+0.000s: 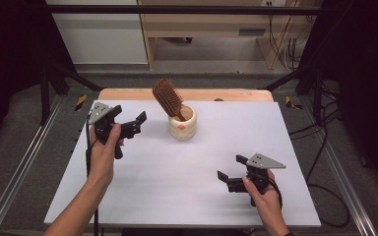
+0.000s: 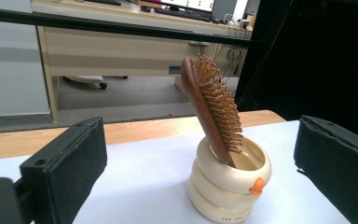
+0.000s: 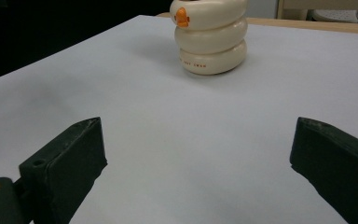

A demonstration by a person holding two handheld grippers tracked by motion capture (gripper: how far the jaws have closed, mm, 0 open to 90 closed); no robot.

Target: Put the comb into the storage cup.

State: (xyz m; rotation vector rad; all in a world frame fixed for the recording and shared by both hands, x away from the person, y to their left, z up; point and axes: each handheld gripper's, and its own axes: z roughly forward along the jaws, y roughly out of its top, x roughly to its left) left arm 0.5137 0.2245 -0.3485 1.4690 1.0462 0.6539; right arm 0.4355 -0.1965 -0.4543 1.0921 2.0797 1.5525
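Leaning wooden hairbrush stood in cream ringed cup, far-centre bench | left tongs spread wide, empty, beside cup | right tongs spread wide, empty, near edge

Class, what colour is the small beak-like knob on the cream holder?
Orange: the knob on the cream holder shows best in the left gripper view.

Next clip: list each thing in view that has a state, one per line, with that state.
Wooden hairbrush: standing handle-down in the holder, head leaning, bristles exposed.
Cream duck-beak ringed holder: upright on the table, holding the brush.
Left gripper: open, holding nothing, near the holder.
Right gripper: open, holding nothing, over bare table.
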